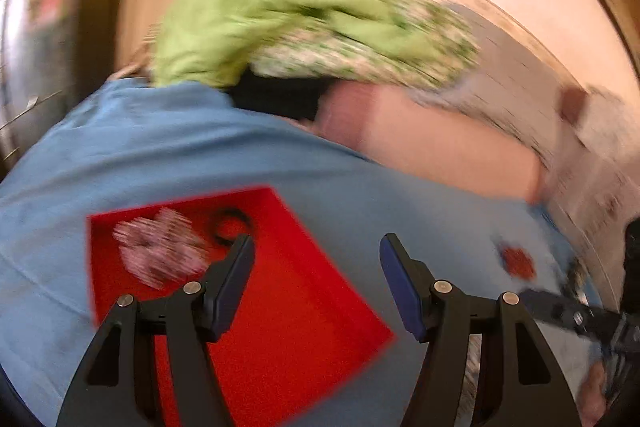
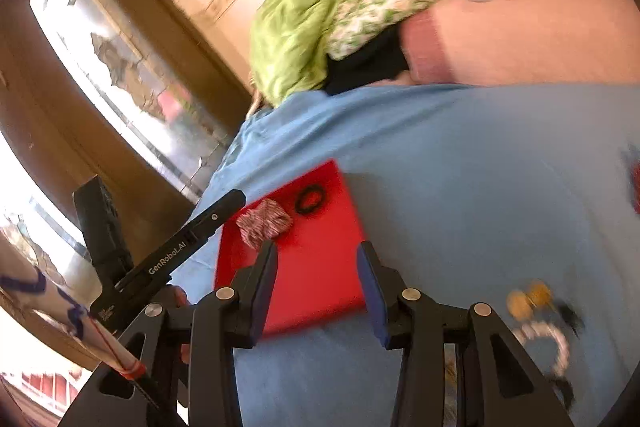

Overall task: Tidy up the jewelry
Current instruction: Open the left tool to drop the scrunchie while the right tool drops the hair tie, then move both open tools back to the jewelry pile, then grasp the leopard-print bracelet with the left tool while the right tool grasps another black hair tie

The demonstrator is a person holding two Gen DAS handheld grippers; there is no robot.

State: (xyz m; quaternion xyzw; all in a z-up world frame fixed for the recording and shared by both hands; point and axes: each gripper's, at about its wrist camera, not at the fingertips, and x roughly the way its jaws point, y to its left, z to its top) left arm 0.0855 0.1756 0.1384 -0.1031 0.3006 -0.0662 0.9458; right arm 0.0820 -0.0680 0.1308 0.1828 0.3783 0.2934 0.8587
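A red tray (image 1: 300, 307) lies on a blue cloth (image 1: 160, 147). In its far part rest a pink-and-white striped scrunchie (image 1: 160, 251) and a black hair ring (image 1: 232, 227). My left gripper (image 1: 316, 251) hovers over the tray, open, with nothing between its blue pads. The right wrist view shows the same tray (image 2: 320, 279), scrunchie (image 2: 264, 221) and black ring (image 2: 310, 201). My right gripper (image 2: 316, 247) is open and empty above the tray's near part. On the cloth to its right lie blurred yellow pieces (image 2: 528, 299) and a white beaded bracelet (image 2: 548, 343).
A green fabric pile (image 1: 280, 19) and a pink cushion (image 1: 440, 139) lie behind the blue cloth. A small red item (image 1: 518, 261) rests on the cloth at the right. The left gripper's black body (image 2: 176, 247) crosses the left of the right wrist view.
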